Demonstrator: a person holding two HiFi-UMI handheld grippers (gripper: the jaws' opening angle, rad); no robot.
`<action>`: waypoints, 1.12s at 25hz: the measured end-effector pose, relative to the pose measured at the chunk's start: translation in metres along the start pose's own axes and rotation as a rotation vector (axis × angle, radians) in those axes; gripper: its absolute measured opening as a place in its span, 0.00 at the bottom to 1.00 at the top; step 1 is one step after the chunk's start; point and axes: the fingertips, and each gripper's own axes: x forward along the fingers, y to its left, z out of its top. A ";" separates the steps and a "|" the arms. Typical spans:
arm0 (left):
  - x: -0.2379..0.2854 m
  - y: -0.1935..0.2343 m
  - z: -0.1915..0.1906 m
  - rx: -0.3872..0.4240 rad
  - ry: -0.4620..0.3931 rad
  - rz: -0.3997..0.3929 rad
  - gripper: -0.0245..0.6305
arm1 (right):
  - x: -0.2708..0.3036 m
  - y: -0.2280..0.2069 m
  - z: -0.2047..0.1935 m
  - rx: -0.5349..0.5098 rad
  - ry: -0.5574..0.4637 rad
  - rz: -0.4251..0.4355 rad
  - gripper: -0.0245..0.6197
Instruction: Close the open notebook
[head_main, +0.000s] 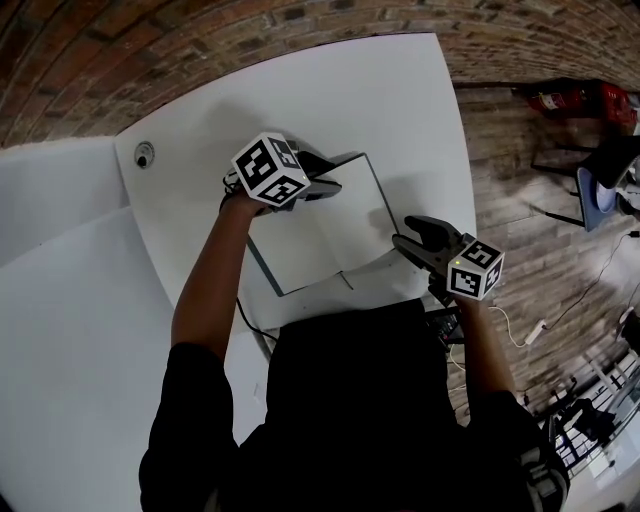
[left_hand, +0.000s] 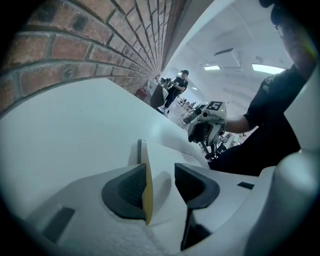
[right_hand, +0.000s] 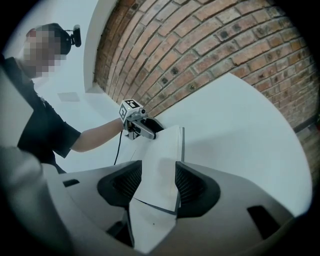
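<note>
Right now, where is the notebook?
In the head view the notebook lies open on the white table, left tool at its left side, right tool at its right.

The left hand-held gripper (head_main: 325, 182) covers a far corner of the notebook (head_main: 320, 238).

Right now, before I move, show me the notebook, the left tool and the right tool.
notebook (head_main: 327, 228), head view, on its open white page.
left tool (left_hand: 160, 186), left gripper view, the gap midway between its open fingertips.
right tool (right_hand: 158, 182), right gripper view, the gap midway between its open fingertips.
</note>
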 end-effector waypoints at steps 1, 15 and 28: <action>-0.001 -0.001 0.001 -0.001 -0.004 -0.009 0.32 | 0.000 0.000 0.000 0.000 -0.002 0.001 0.35; 0.004 0.004 -0.002 0.018 0.010 0.014 0.32 | -0.002 0.001 0.006 0.008 -0.025 0.004 0.36; 0.009 0.011 -0.005 0.033 0.059 0.049 0.28 | -0.003 -0.002 -0.032 0.040 0.140 -0.027 0.38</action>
